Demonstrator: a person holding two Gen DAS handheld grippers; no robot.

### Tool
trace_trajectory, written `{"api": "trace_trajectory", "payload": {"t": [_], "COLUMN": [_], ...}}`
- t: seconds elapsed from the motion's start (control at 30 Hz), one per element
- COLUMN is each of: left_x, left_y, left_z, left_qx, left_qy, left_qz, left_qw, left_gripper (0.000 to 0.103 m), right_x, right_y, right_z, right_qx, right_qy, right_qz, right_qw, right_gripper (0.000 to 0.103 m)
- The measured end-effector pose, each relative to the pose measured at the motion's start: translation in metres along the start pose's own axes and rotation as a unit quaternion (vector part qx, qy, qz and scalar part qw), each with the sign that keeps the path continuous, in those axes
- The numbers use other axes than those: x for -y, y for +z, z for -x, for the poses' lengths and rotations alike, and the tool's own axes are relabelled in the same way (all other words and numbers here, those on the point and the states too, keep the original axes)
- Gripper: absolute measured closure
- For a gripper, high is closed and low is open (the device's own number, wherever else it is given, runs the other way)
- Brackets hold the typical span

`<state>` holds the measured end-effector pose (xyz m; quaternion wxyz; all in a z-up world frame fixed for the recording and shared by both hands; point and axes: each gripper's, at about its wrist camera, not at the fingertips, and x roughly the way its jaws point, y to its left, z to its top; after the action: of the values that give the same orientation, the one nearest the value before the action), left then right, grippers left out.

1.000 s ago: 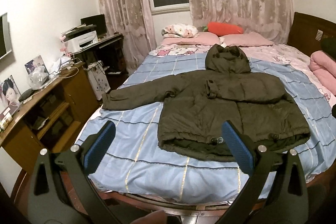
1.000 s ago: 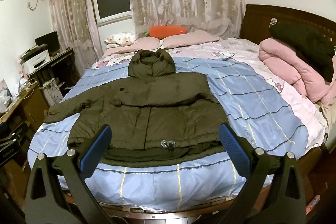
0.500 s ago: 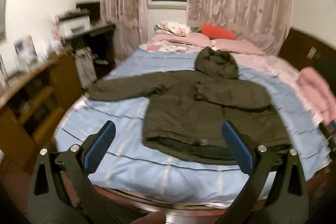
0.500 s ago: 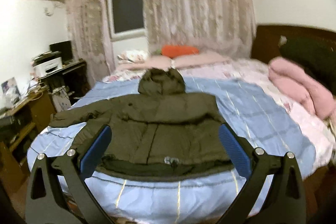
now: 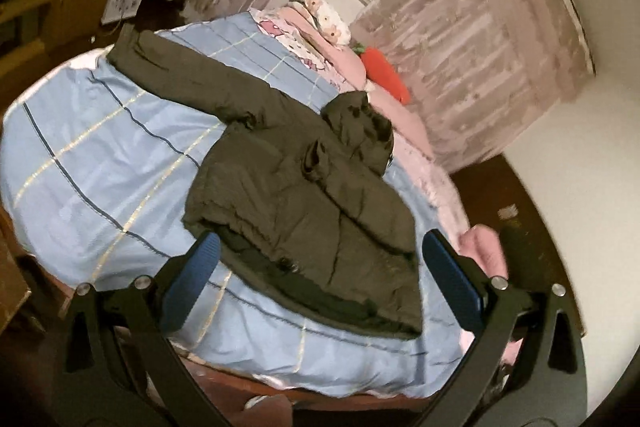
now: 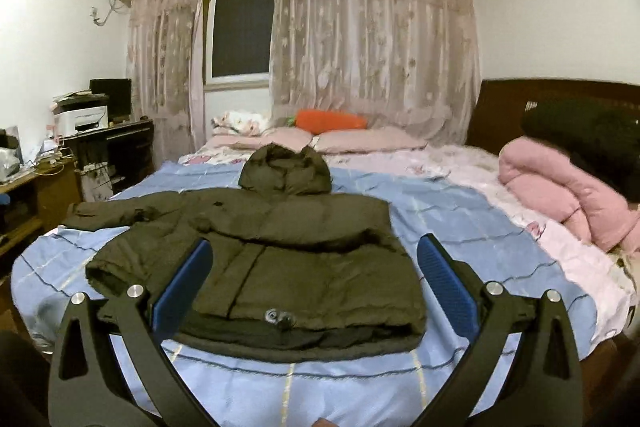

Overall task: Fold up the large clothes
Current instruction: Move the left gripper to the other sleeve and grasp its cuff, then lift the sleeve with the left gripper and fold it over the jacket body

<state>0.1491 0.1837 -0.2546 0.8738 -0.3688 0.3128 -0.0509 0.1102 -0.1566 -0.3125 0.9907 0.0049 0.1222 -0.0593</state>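
A dark olive hooded jacket (image 6: 280, 259) lies flat on the blue checked bed cover (image 6: 460, 235), hood toward the pillows. Its left sleeve stretches out to the left; the right sleeve is folded across the chest. In the left wrist view the jacket (image 5: 304, 203) appears tilted, its outstretched sleeve (image 5: 180, 75) running to the upper left. My left gripper (image 5: 320, 279) is open and empty above the jacket's hem. My right gripper (image 6: 312, 279) is open and empty, near the hem at the foot of the bed.
Pink pillows (image 6: 360, 143) and an orange carrot cushion (image 6: 332, 119) lie at the head. A rolled pink quilt (image 6: 560, 203) with a dark garment lies at the right. A wooden desk (image 6: 36, 195) and printer (image 6: 80, 119) stand left. Curtains (image 6: 360, 47) cover the window.
The left gripper's view has rolled clockwise and moved nearer the jacket. The right gripper has dropped lower and closer to the hem. The jacket has not moved.
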Motion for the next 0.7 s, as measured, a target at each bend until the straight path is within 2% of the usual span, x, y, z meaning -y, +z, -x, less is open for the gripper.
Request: {"api": "trace_trajectory", "payload": {"t": [0.13, 0.3, 0.47, 0.53, 0.6, 0.7], "left_x": [-0.023, -0.060, -0.111, -0.138, -0.159, -0.181], "left_y": [0.016, 0.038, 0.063, 0.071, 0.078, 0.088], "left_z": [-0.015, -0.032, -0.055, -0.069, -0.082, -0.099], "left_qx": [-0.009, -0.009, -0.008, -0.009, -0.013, -0.016], "left_qy": [-0.007, -0.027, -0.042, -0.048, -0.047, -0.034], "left_qz": [0.041, 0.102, 0.155, 0.186, 0.202, 0.198], "left_qw": [0.9991, 0.9944, 0.9870, 0.9813, 0.9783, 0.9794], "left_gripper": [0.002, 0.002, 0.002, 0.002, 0.002, 0.002], "right_x": [0.014, 0.034, 0.050, 0.054, 0.057, 0.057], "right_y": [-0.002, -0.010, -0.014, -0.016, -0.017, -0.019], "right_z": [0.001, -0.007, -0.015, -0.017, -0.019, -0.022], "right_qx": [0.013, -0.009, -0.024, -0.027, -0.033, -0.036], "right_qy": [-0.011, -0.016, -0.025, -0.028, -0.029, -0.030], "right_qz": [-0.024, -0.049, -0.066, -0.072, -0.077, -0.078], "right_qw": [1.000, 0.999, 0.997, 0.997, 0.996, 0.996], "right_gripper": [0.001, 0.001, 0.001, 0.001, 0.001, 0.001]}}
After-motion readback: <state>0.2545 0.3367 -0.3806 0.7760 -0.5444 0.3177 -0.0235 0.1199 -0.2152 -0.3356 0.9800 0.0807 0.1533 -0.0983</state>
